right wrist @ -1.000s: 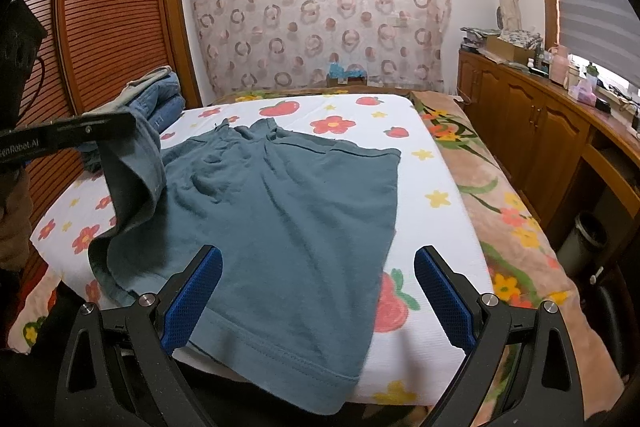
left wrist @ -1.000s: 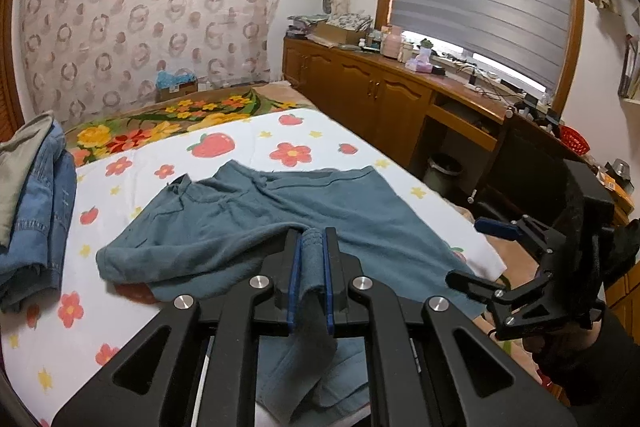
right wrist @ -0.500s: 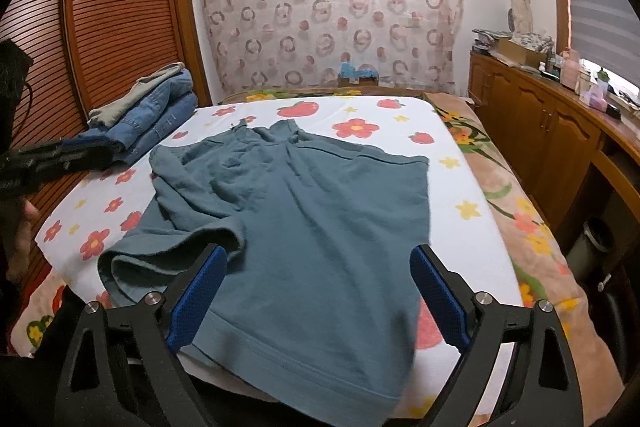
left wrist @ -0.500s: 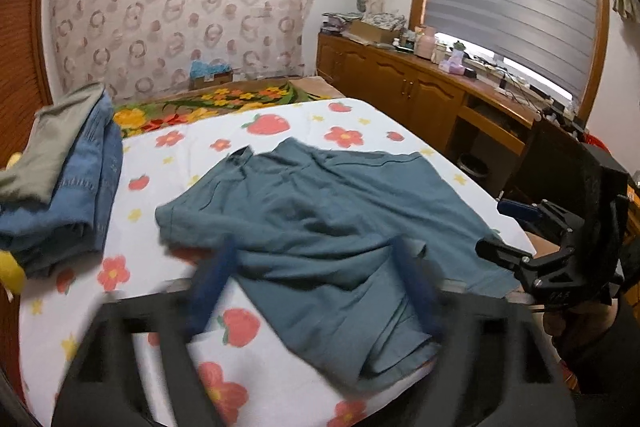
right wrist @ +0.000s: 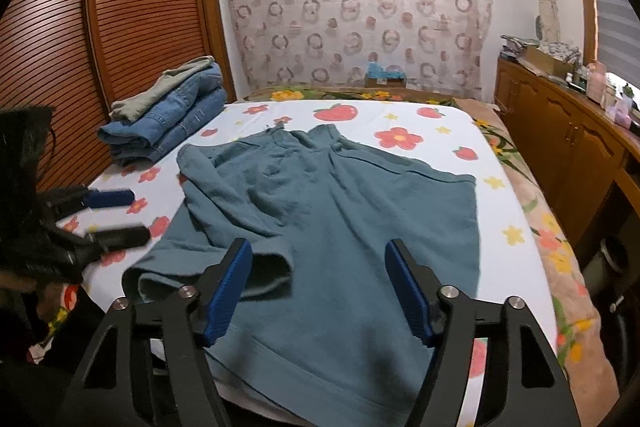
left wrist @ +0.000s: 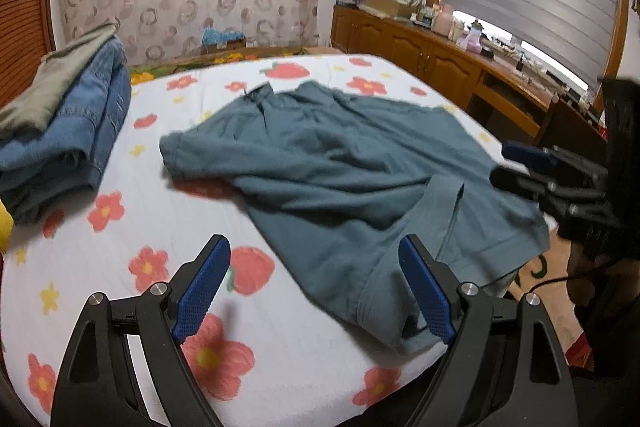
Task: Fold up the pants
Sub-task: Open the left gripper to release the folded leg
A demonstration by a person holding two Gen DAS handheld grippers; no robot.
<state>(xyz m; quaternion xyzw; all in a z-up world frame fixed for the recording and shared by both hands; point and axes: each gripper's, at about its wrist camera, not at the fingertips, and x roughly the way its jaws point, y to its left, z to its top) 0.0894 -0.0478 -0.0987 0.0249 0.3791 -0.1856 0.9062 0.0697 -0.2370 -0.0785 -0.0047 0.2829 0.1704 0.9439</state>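
Teal pants (left wrist: 340, 167) lie on the bed, waist toward the far end, legs toward the near edge. One leg is folded loosely over the other, with wrinkles (right wrist: 256, 203). The pants also fill the middle of the right wrist view (right wrist: 360, 227). My left gripper (left wrist: 316, 291) is open and empty, just above the near edge of the bed beside the hem. My right gripper (right wrist: 320, 291) is open and empty over the leg hems. Each gripper shows in the other's view: the right one (left wrist: 532, 167) and the left one (right wrist: 112, 215), both open.
The bed has a white sheet (left wrist: 120, 267) with red flowers and strawberries. A pile of folded jeans and an olive garment (right wrist: 172, 115) sits at the bed's far left. A wooden wardrobe (right wrist: 80, 27) stands left, a wooden cabinet (left wrist: 420, 55) right.
My left gripper has opened and let go of the pant leg, which now lies folded across the other leg. The left gripper has drawn back toward the near edge. The right gripper stayed open.
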